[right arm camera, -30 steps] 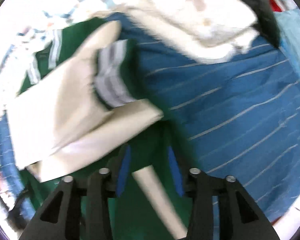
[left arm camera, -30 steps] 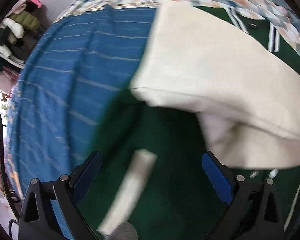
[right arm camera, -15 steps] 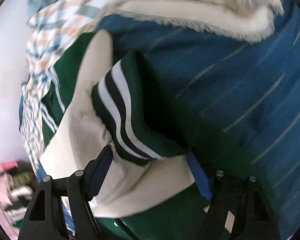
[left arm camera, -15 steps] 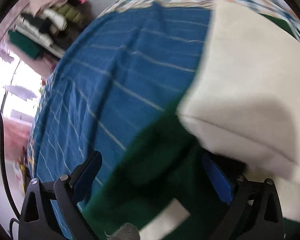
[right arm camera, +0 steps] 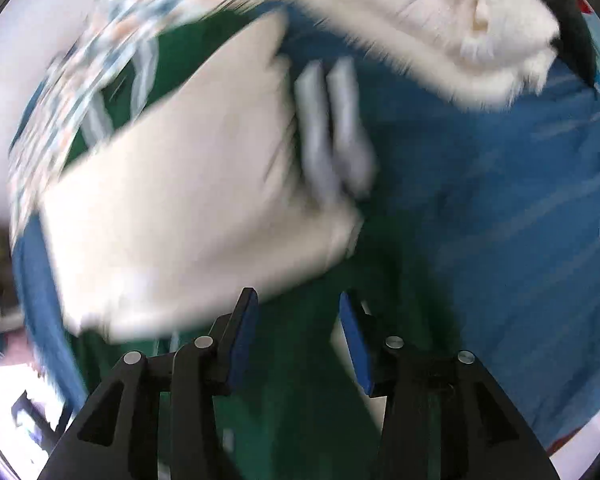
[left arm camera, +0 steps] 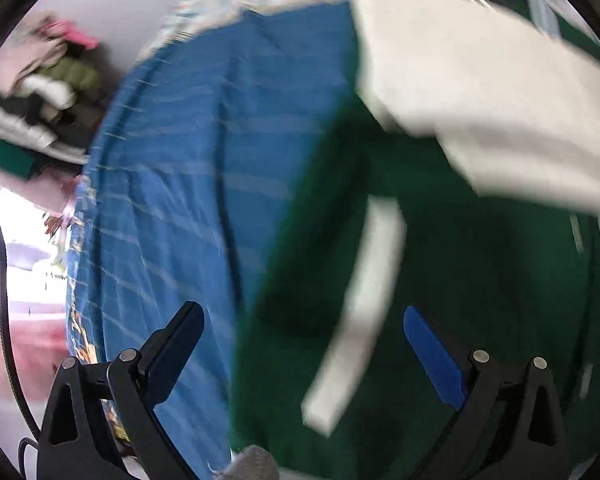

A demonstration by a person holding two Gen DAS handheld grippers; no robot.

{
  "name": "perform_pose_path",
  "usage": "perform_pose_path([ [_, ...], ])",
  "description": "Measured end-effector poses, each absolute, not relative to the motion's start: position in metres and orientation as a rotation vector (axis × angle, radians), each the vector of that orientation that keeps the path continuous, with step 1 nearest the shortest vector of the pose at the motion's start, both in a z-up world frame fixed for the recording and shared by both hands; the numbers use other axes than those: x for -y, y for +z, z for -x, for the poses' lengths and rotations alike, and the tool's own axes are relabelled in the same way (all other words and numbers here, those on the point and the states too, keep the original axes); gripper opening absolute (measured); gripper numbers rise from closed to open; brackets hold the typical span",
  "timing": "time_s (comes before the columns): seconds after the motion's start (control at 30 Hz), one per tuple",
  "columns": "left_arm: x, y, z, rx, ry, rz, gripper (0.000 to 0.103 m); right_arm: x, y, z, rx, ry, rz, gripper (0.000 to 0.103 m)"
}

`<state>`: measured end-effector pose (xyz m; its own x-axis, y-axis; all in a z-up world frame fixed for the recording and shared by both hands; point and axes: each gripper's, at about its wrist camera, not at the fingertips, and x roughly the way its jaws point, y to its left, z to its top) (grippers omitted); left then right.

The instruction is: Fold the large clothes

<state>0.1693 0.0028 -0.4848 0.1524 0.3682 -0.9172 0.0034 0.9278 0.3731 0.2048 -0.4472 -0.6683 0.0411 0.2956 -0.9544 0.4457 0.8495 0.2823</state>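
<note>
Green jacket (left arm camera: 460, 280) lay on the blue bedspread (left arm camera: 180, 160), cream sleeve (right arm camera: 188, 208) folded across. Left gripper (left arm camera: 300, 340) gaped wide, empty; right gripper (right arm camera: 296, 332) half-open over the hem, holding nothing, probably to grab it.

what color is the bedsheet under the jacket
Blue with thin pale stripes: the bedsheet shows best in the left wrist view.

Ahead of the left gripper (left arm camera: 300, 332), a matt green cloth jacket (left arm camera: 480, 280) with smooth cream sleeves (left arm camera: 480, 92) is seen on a blue woven sheet (left arm camera: 188, 152); beyond the right gripper (right arm camera: 296, 336), a white fluffy, rough-piled fabric (right arm camera: 440, 20) is shown; the fingers (right arm camera: 240, 336) are faced with matt blue pads and fastened with bright metal pins on black plastic.
</note>
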Motion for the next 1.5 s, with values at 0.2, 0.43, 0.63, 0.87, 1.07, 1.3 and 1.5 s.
perform_pose_path([
  [0.2, 0.032, -0.537, -0.094, -1.531, 0.152, -0.436, 0.103, 0.33, -0.732, -0.119, -1.814, -0.003, -0.563, 0.058],
  [0.43, 0.022, -0.54, -0.096, -1.528, 0.157, -0.369, 0.103, 0.318, -0.747, -0.097, -1.755, -0.24, -0.406, 0.014],
  [0.63, 0.006, -0.531, -0.093, -1.523, 0.137, -0.307, 0.103, 0.292, -0.71, -0.086, -1.727, -0.09, -0.34, 0.01],
  [0.87, -0.007, -0.498, -0.102, -1.483, 0.12, -0.212, 0.103, 0.349, -0.717, -0.085, -1.79, 0.014, -0.619, 0.028],
  [1.07, 0.002, -0.469, -0.138, -1.356, 0.202, -0.208, 0.103, 0.469, -0.646, -0.096, -1.6, -0.115, -0.488, 0.051],
  [1.3, -0.015, -0.508, -0.253, -1.207, 0.581, -0.405, 0.103, 0.563, -0.678, -0.205, -1.53, -0.168, -0.343, 0.051],
  [1.5, -0.047, -0.559, -0.303, -1.302, 0.735, -0.396, 0.103, 0.598, -0.722, -0.243, -1.54, -0.061, -0.257, 0.051],
])
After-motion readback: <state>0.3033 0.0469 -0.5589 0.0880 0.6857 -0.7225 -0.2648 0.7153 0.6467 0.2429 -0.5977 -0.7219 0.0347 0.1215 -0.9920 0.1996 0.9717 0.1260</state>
